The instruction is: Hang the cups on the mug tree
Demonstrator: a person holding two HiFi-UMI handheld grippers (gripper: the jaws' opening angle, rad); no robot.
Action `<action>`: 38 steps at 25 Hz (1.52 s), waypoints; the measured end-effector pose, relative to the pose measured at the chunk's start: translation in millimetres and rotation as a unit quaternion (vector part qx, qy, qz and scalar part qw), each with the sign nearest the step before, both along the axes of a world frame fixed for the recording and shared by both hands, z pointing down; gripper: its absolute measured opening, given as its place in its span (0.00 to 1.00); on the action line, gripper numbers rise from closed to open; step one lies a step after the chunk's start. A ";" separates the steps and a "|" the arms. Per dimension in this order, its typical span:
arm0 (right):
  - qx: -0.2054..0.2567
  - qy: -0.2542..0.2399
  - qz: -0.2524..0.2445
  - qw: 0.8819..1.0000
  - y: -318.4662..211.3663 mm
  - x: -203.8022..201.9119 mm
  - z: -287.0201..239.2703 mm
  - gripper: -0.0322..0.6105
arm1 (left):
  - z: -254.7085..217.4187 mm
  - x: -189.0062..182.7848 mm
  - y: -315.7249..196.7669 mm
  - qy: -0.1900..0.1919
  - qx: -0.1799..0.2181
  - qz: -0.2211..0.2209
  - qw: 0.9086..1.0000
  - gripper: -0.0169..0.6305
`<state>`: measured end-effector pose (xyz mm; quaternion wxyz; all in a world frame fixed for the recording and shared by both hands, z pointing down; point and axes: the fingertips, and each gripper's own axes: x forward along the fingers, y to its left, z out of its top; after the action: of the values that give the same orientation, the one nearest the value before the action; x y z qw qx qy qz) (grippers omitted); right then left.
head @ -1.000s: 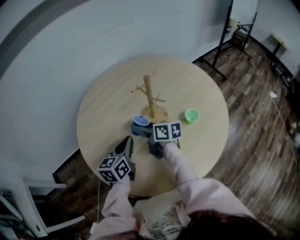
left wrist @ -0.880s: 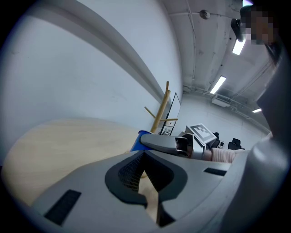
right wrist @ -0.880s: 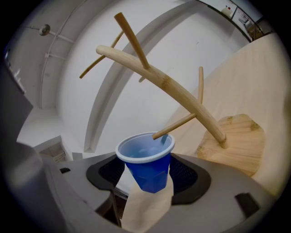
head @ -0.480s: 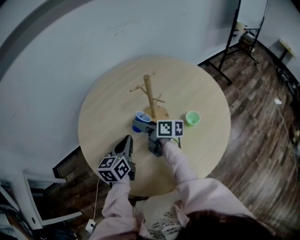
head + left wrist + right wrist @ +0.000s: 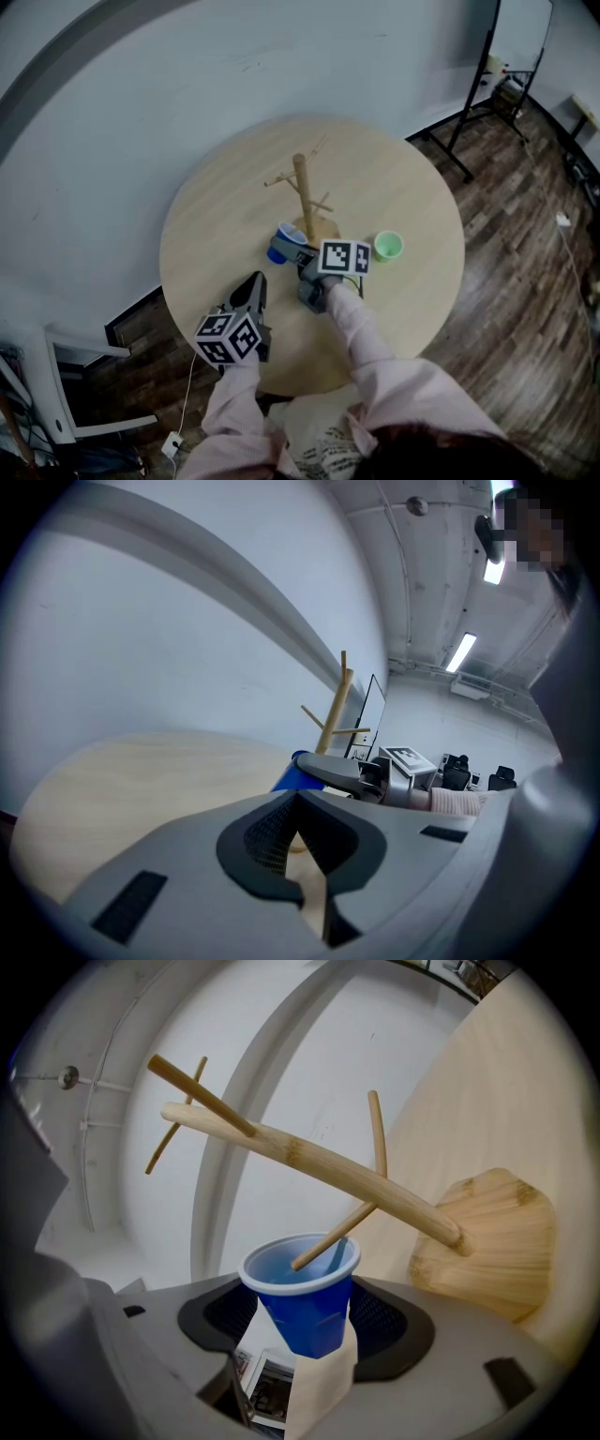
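Fingers (image 5: 382, 1321) of level right gripper (image 5: 305, 1314) hold blue cup (image 5: 305, 1288) around peg (image 5: 323, 1246) tip.

Item count on the desk (image 5: 412, 178)
Cups: two, one blue cup (image 5: 288, 234) and one green cup (image 5: 388, 246); mug tree (image 5: 305, 192): one; desk: one

Right claw (image 5: 285, 247) covers most of the blue cup (image 5: 291, 232).

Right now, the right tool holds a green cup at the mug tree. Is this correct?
No. The right tool holds the blue cup, not a green one, at the mug tree; the right gripper view shows it. The green cup stands on the table.
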<state>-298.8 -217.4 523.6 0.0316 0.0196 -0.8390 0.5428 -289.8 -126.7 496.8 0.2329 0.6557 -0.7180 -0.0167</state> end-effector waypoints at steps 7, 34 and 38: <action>-0.027 -0.012 0.006 1.000 -11.5 -0.9 -0.8 0.51 | 2.1 3.4 -0.2 0.000 -0.005 -0.005 1.000 0.03; -0.089 -0.048 0.022 0.995 -32.8 6.1 0.4 0.51 | 8.6 12.6 -4.3 -0.005 -0.020 -0.009 1.000 0.03; -0.104 -0.052 0.025 0.993 -35.3 5.1 2.3 0.51 | 9.3 12.2 -3.2 -0.005 -0.022 -0.011 1.000 0.03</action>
<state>-293.7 -252.7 525.9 -0.0238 0.0091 -0.7781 0.6277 -277.6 -129.9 506.1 0.2437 0.6428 -0.7262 0.0001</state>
